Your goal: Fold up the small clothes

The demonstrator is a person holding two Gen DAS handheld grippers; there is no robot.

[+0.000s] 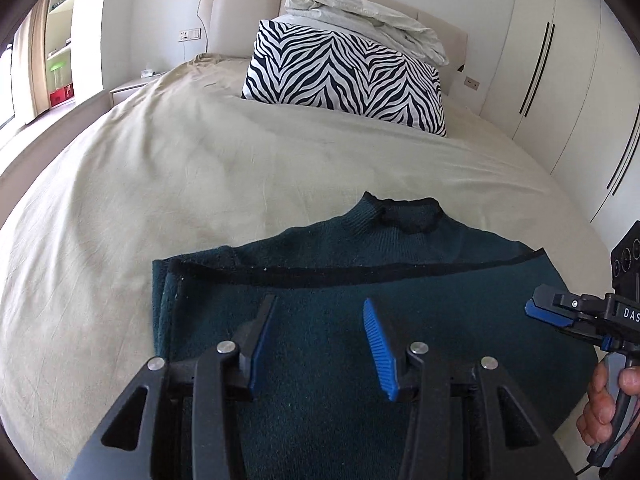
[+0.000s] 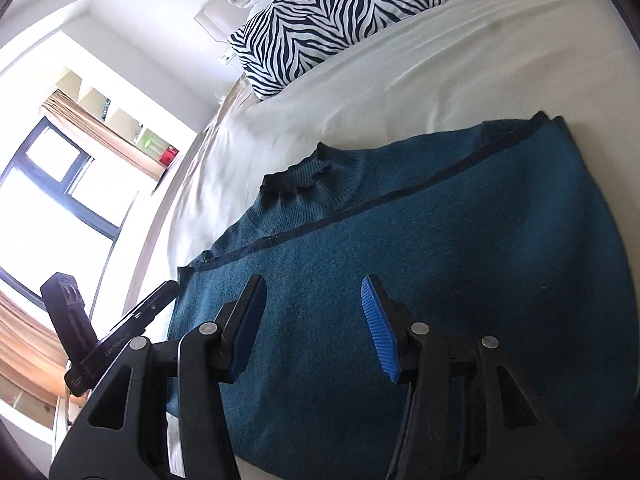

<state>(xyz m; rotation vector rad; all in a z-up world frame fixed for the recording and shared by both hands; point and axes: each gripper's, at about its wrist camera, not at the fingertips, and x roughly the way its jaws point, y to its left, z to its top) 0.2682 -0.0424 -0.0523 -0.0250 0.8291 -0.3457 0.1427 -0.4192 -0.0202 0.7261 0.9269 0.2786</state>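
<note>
A: Where is the sweater lying?

B: On the bed, flat on the beige sheet, directly beneath and ahead of both tongs. It is dark teal knit, folded over so a black-trimmed edge runs straight across it just beyond the fingertips. The neck opening sits past that edge, farther from the tongs.

A: And the left tongs?

B: Partly spread, with a clear gap between the 2 blue pads. Nothing sits between them; only the sweater's surface shows below through the gap. Whether the tips touch the knit I cannot tell.

A: The right tongs?

B: Same stance: jaws parted to a middling width, empty, over the teal fabric. In the left wrist view they show at the right edge of the sweater, side-on, and a hand grips their handle below.

A: Do the 2 see each other?

B: Yes. From the right wrist view the left tongs appear off to the left, at the sweater's near left corner, black body tilted.

A: What lies beyond?

B: A zebra-striped pillow well ahead of the tongs, near the padded headboard, with a crumpled pale duvet piled on top of it. White wardrobe doors stand to the right of the left tongs; a window with tan curtains shows left of the right tongs.
</note>
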